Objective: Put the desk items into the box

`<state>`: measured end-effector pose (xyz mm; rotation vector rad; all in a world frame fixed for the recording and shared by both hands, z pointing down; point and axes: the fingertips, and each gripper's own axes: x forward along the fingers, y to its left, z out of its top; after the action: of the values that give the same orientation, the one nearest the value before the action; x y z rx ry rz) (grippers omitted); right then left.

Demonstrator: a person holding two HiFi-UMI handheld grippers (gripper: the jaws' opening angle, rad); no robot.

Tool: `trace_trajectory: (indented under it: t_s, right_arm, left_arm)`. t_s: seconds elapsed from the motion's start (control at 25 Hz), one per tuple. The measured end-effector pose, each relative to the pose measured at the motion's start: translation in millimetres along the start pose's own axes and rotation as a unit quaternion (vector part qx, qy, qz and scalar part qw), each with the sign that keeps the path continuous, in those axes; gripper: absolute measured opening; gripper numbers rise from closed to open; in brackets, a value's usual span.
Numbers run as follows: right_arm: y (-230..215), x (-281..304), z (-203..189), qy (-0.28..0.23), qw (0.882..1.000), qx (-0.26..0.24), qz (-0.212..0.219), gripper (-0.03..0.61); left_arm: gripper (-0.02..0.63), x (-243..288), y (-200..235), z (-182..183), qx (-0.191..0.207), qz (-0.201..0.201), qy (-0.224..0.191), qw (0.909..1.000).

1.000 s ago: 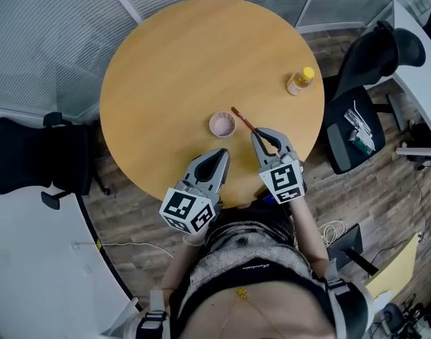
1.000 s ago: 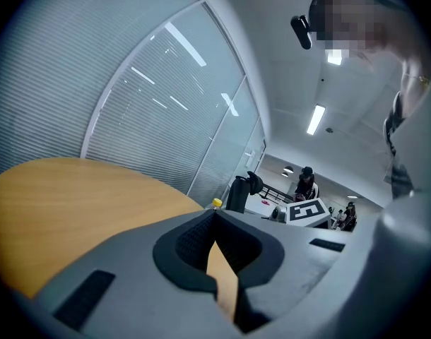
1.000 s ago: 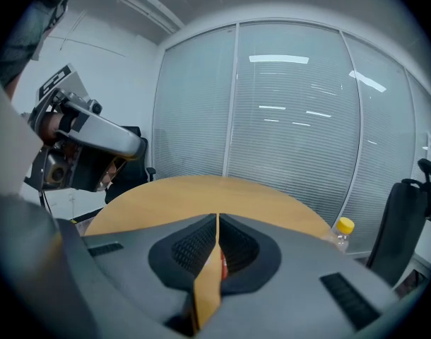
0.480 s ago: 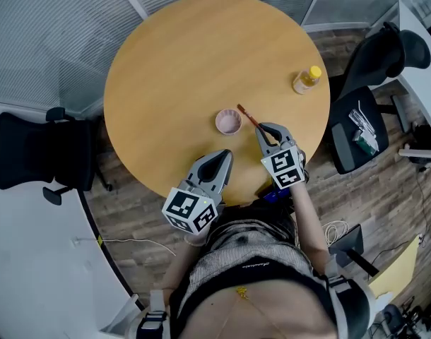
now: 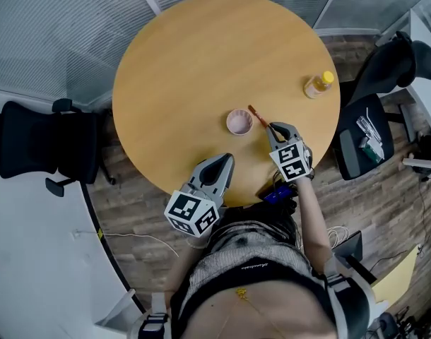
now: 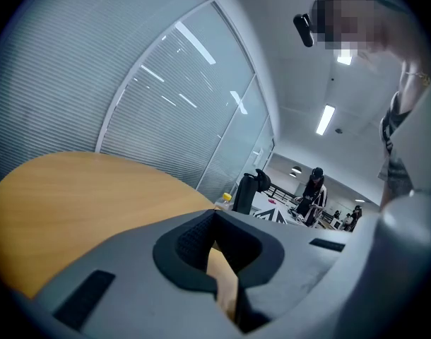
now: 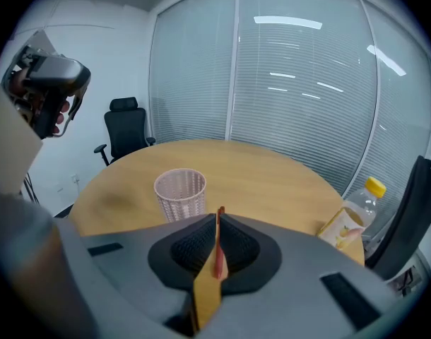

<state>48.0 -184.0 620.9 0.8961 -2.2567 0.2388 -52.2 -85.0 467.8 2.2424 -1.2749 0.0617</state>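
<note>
Head view from above: a thin red-brown pencil [image 5: 257,116] slants over the round desk [image 5: 194,55], its far end just beside the pink mesh cup [image 5: 239,121] and its near end running into the right tool [image 5: 274,128]. From this height the grip itself is too small to read. The right gripper view settles it: the right tool [image 7: 217,223] has its jaws closed on the pencil [image 7: 217,251], which stands on edge between the ribbed pads and pokes out a little past the tips. In that view the cup [image 7: 180,193] stands upright on the desk just beyond the jaws, slightly to their left.

Only the head view shows both tools together. The left tool [image 5: 223,162] sits at the desk's near edge, apart from the cup and the pencil. The left gripper view shows the left tool [image 6: 214,219] with its jaws together and nothing between them, only bare wood beyond.

A bottle [image 5: 319,85] with a yellow cap stands near the desk's right rim, well apart from the cup; the right gripper view adds its yellow label [image 7: 340,226]. Black office chairs flank the desk, one on the left [image 5: 32,147] and one on the right [image 5: 392,62]. Glass walls with blinds close off the room's far side.
</note>
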Motion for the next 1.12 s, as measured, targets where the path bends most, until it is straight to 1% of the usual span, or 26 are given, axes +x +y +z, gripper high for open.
trace_trajectory:
  t_s: [0.28,0.6,0.8,0.88,0.92,0.96,1.12]
  right_arm:
    - [1.4,21.7,-19.8,0.035,0.999,0.002,0.017,0.025]
    - [0.1,39.8,-46.4,0.070,0.997,0.011,0.042,0.026]
    - [-5.2,45.5,-60.9,0.084,0.995,0.021,0.039,0.028]
    - [-3.8,49.0,-66.9,0.093,0.994,0.025,0.043,0.047]
    - [-2.5,50.7,-69.5,0.097,0.994,0.028,0.045,0.086]
    - [-1.3,52.0,-71.7,0.100,0.993,0.030,0.046,0.103]
    - [0.7,55.0,-80.0,0.111,0.992,0.034,0.041,0.101]
  left_arm:
    - [0.002,-9.8,12.0,-2.2,-0.013,0.018,-0.003,0.9997]
    - [0.002,-13.5,16.2,-5.3,-0.024,0.026,-0.007,0.9993]
    - [0.002,-13.3,14.9,-5.3,-0.023,0.027,-0.009,0.9993]
    - [0.002,-14.5,16.1,-5.9,-0.025,0.029,-0.010,0.9992]
    - [0.002,-15.8,17.0,-5.8,-0.025,0.030,-0.010,0.9992]
    - [0.002,-17.3,17.9,-5.8,-0.026,0.031,-0.011,0.9991]
    - [0.002,-22.0,20.7,-7.3,-0.028,0.036,-0.010,0.9989]
